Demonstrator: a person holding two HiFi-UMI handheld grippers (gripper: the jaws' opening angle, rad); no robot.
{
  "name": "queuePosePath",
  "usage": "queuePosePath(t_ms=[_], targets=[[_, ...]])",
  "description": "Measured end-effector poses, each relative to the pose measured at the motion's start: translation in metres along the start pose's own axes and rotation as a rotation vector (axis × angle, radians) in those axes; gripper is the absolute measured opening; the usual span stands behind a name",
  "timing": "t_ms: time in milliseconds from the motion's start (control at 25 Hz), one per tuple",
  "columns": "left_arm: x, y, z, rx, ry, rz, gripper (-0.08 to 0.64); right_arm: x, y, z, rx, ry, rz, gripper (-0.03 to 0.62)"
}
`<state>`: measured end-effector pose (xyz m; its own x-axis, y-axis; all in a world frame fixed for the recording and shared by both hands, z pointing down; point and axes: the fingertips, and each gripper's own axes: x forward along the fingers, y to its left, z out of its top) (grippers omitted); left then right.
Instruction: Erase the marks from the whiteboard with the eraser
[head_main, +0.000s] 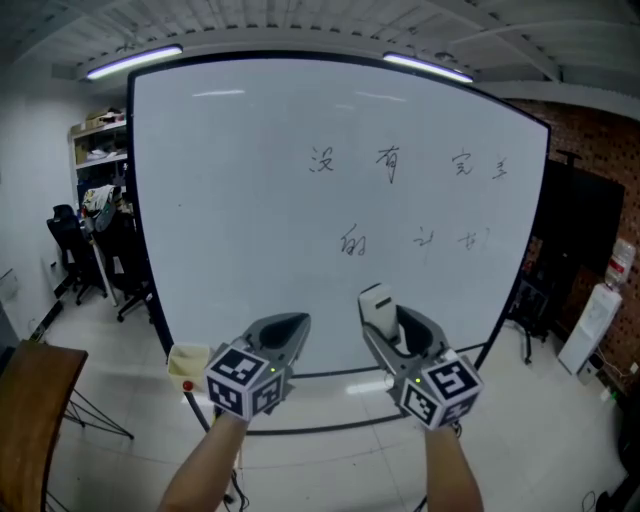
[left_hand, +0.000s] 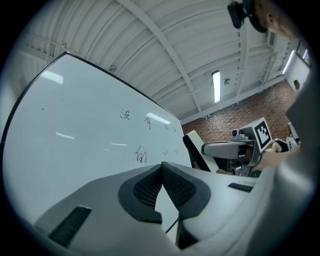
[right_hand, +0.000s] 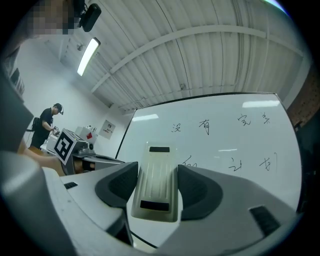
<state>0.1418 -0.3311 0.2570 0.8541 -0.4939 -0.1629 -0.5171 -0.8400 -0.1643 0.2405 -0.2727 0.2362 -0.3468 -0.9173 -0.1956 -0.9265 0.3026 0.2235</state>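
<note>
The right claw is clamped on the eraser, its two pads pressing the long sides of the pale block, which sticks up and forward past the tips; the left claw has its jaws brought together at the tips with nothing between them. The eraser hangs in front of the whiteboard, below the marks and, as far as I can judge, not yet against the surface.

The step in hand looks like the approach; to do it well the eraser's flat wiping face should meet the board squarely, not on an edge, and travel along each row in overlapping passes; the grip sits low on the block, so firm pressure could lever it sideways in the claw, and steady, moderate pressure seems wiser. The free left claw is best kept off the board.

The writing sits in the right half of the board: an upper row of dark handwritten characters and a lower row, whose rightmost strokes look faint; the left half is bare and glossy, reflecting the ceiling lights. The board stands on a pale floor; a brick wall lies to the right, office chairs and shelves to the left, a wooden table at the near left.
</note>
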Motion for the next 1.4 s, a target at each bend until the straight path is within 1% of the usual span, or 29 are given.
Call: queuePosePath(t_ms=[200, 320, 400, 520, 840, 1120, 1280, 1400], targets=[[0.02, 0.043, 0.006, 0.035, -0.002, 0.006, 0.003, 0.052, -0.012, 0.01, -0.04, -0.032, 0.002, 0.25], [0.031, 0.069, 0.015, 0.046, -0.012, 0.016, 0.003, 0.082, -0.019, 0.022, -0.057, -0.047, -0.016, 0.25], [0.039, 0.082, 0.021, 0.062, -0.01, 0.021, 0.003, 0.098, -0.024, 0.029, -0.067, -0.049, -0.034, 0.25], [0.049, 0.098, 0.029, 0.081, -0.009, 0.032, 0.003, 0.122, -0.033, 0.041, -0.081, -0.068, -0.036, 0.25], [0.069, 0.125, 0.05, 0.108, -0.036, 0.086, 0.003, 0.173, -0.064, 0.083, -0.148, -0.135, -0.053, 0.25], [0.082, 0.137, 0.057, 0.131, -0.033, 0.134, 0.003, 0.21, -0.1, 0.126, -0.263, -0.169, -0.094, 0.25], [0.085, 0.145, 0.059, 0.147, -0.024, 0.166, 0.002, 0.228, -0.121, 0.154, -0.302, -0.182, -0.135, 0.25], [0.085, 0.15, 0.057, 0.153, -0.015, 0.183, 0.003, 0.237, -0.132, 0.168, -0.344, -0.183, -0.175, 0.25]])
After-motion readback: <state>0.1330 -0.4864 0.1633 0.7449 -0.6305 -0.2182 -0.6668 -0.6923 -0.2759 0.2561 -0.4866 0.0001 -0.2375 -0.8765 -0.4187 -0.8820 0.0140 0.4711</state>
